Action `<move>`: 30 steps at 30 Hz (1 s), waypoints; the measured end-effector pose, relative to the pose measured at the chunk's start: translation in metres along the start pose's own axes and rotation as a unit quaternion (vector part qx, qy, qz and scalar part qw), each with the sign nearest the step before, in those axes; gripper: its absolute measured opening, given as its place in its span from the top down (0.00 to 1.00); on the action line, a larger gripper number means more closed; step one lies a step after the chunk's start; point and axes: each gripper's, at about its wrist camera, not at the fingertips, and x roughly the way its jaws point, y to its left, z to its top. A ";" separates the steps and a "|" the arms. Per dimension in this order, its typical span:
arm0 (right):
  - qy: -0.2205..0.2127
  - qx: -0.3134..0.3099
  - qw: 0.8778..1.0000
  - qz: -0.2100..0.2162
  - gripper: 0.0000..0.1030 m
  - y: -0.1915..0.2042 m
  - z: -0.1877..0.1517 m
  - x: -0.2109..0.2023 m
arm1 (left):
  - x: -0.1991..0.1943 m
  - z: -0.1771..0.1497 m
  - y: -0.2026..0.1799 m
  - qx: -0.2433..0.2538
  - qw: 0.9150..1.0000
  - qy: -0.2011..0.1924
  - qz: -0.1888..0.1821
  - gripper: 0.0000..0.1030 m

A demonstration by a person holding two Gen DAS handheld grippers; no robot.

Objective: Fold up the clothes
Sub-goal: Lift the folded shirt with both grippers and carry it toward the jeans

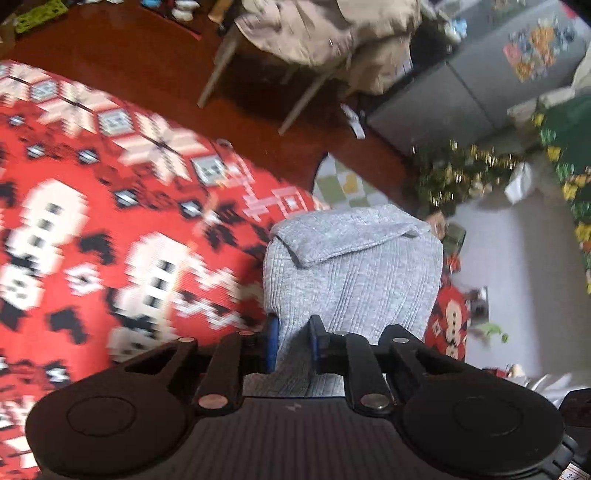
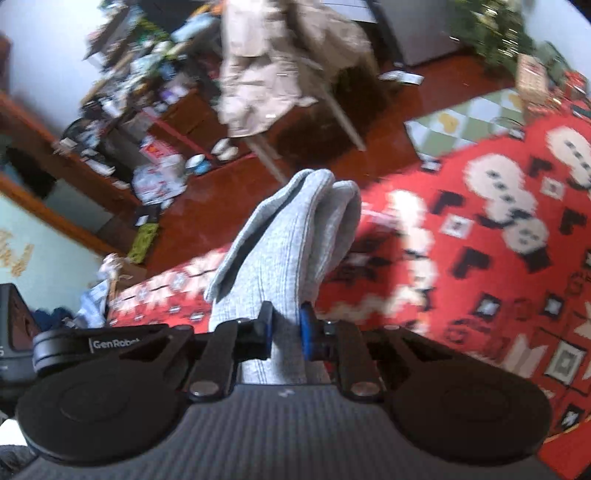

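A grey ribbed knit garment (image 1: 351,266) is held in the air above a red patterned blanket (image 1: 110,221). My left gripper (image 1: 293,343) is shut on one part of it; folded layers hang forward from the blue pads. My right gripper (image 2: 286,332) is shut on another part of the grey garment (image 2: 291,236), which rises in several folded layers ahead of the fingers. The red blanket (image 2: 480,240) lies to the right in the right wrist view. The fabric hides both sets of fingertips.
A chair draped with beige clothing (image 1: 325,33) stands on the red-brown floor beyond the blanket, also in the right wrist view (image 2: 280,66). A grey cabinet (image 1: 480,85), tinsel decoration (image 1: 461,173) and a checkered mat (image 1: 343,184) lie to the right. Cluttered shelves (image 2: 140,110) stand at left.
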 end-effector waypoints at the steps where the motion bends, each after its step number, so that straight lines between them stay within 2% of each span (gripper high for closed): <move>1: 0.000 -0.009 1.000 0.008 0.85 0.014 -0.001 -0.001 | -0.013 0.002 0.007 -0.005 1.000 -0.008 0.000 0.84; 8: 0.011 -0.040 0.997 0.064 0.85 0.120 -0.025 0.003 | -0.111 0.018 0.074 -0.037 0.997 -0.065 0.023 0.84; 13: 0.031 -0.044 0.993 0.105 0.85 0.204 -0.059 0.020 | -0.177 0.029 0.135 -0.058 0.992 -0.102 0.050 0.84; 16: 0.045 -0.047 0.990 0.123 0.85 0.250 -0.082 0.036 | -0.204 0.040 0.173 -0.067 0.989 -0.112 0.064 0.84; 19: 0.060 -0.038 0.988 0.139 0.85 0.289 -0.107 0.057 | -0.221 0.051 0.206 -0.070 0.988 -0.116 0.078 0.85; 23: 0.074 0.001 0.985 0.158 0.85 0.317 -0.134 0.089 | -0.229 0.072 0.239 -0.039 0.988 -0.119 0.095 0.85; 30: 0.080 0.019 0.984 0.161 0.85 0.333 -0.153 0.142 | -0.211 0.102 0.277 -0.008 0.989 -0.114 0.092 0.85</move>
